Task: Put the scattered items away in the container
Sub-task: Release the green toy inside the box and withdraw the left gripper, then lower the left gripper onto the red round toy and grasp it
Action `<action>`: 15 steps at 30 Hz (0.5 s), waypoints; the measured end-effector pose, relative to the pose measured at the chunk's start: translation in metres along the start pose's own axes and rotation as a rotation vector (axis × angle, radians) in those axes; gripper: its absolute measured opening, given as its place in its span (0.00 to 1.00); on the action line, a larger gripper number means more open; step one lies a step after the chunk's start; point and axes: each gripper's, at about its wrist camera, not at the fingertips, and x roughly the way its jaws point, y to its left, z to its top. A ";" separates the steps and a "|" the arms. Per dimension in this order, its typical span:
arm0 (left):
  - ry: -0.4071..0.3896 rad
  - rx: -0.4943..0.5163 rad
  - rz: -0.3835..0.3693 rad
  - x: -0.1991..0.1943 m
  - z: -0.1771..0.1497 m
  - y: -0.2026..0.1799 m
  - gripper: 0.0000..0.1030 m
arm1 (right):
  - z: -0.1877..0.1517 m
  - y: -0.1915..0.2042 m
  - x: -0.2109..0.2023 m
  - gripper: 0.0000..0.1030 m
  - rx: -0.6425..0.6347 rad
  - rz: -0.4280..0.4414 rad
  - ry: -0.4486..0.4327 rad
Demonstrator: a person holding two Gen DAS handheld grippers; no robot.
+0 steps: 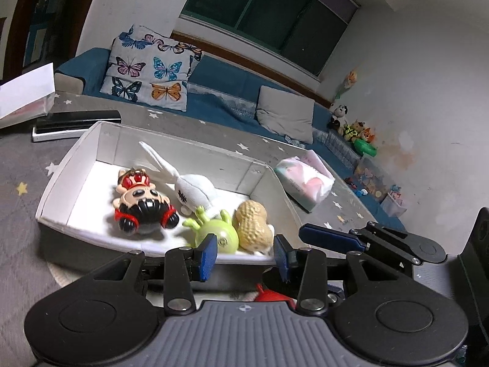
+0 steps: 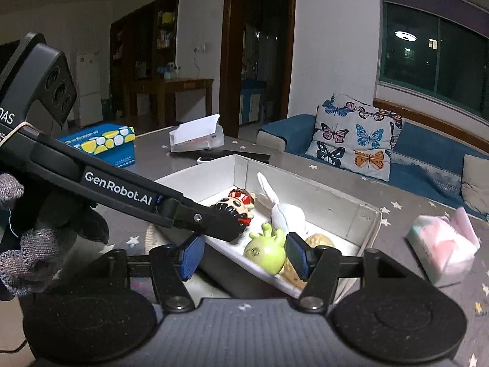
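Note:
A white open box (image 1: pixel 79 153) (image 2: pixel 342 214) sits on the grey star-patterned table. Inside lie a doll with black hair and red outfit (image 1: pixel 140 202) (image 2: pixel 238 202), a white plush rabbit (image 1: pixel 189 189) (image 2: pixel 287 214), a green alien toy (image 1: pixel 217 232) (image 2: pixel 266 250) and a peanut toy (image 1: pixel 252 224) (image 2: pixel 290 272). My left gripper (image 1: pixel 244 257) is open and empty just above the box's near rim. My right gripper (image 2: pixel 244 255) is open and empty over the near corner; its blue pad (image 1: pixel 330 238) shows at the right in the left wrist view. A red thing (image 1: pixel 272 296) peeks out below the left gripper.
A tissue pack (image 1: pixel 305 183) (image 2: pixel 443 250) lies right of the box. A black-and-white flat box (image 1: pixel 76 124), a white paper holder (image 2: pixel 198 136) and a blue-yellow box (image 2: pixel 104 143) stand at the table's far side. A blue sofa with a butterfly cushion (image 1: pixel 149 70) lies behind.

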 end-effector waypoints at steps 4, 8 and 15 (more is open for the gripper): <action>-0.005 0.012 0.012 -0.006 -0.015 -0.005 0.42 | -0.015 0.004 -0.015 0.59 0.012 -0.011 -0.016; 0.009 -0.006 0.000 -0.006 -0.028 -0.006 0.42 | -0.032 0.006 -0.027 0.59 0.037 -0.016 -0.013; 0.060 -0.023 -0.019 0.008 -0.046 -0.012 0.41 | -0.065 0.003 -0.033 0.59 0.085 -0.041 0.029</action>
